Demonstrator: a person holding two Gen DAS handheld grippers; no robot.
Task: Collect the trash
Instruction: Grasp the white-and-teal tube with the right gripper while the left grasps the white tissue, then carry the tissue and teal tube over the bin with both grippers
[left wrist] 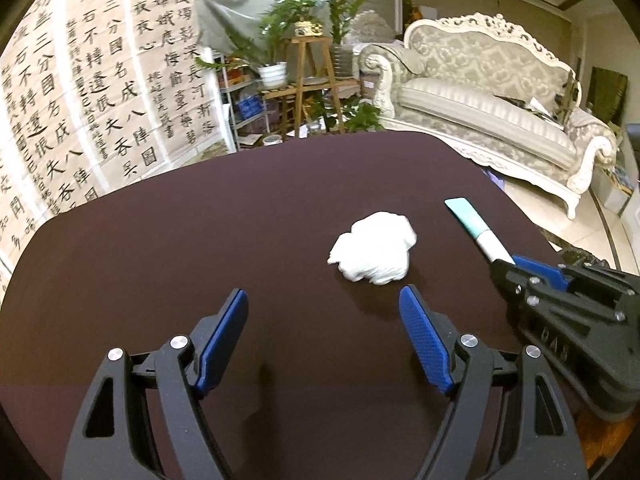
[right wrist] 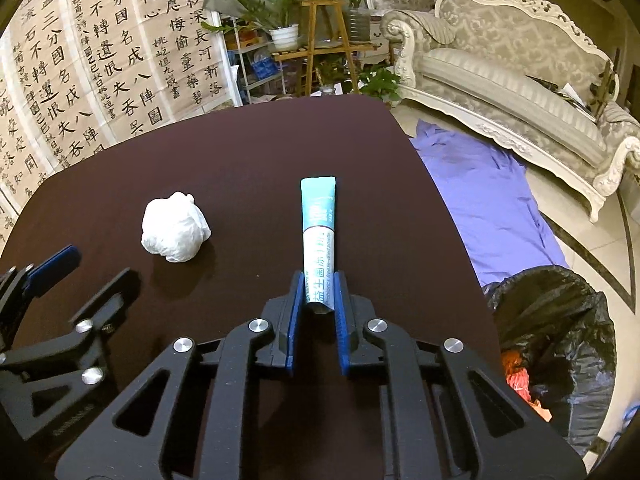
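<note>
Right wrist: sachet (right wrist: 318, 236) reads "益生菌", "freeze-dried powder".

The sachet's (right wrist: 319, 236) near end is hidden between the closed jaws.

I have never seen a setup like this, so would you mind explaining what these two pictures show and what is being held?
There is no robot here: a person holds a two-finger clamp tool in each hand, and each tool carries a wide-angle camera looking along its fingers. One picture comes from the left tool, the other from the right. Both look down at a dark brown table. On it lies a crumpled white paper ball. The left gripper is open, just short of the ball. The right gripper is shut on one end of a teal-and-white sachet. Beside the table stands a bin with a black bag.
</note>
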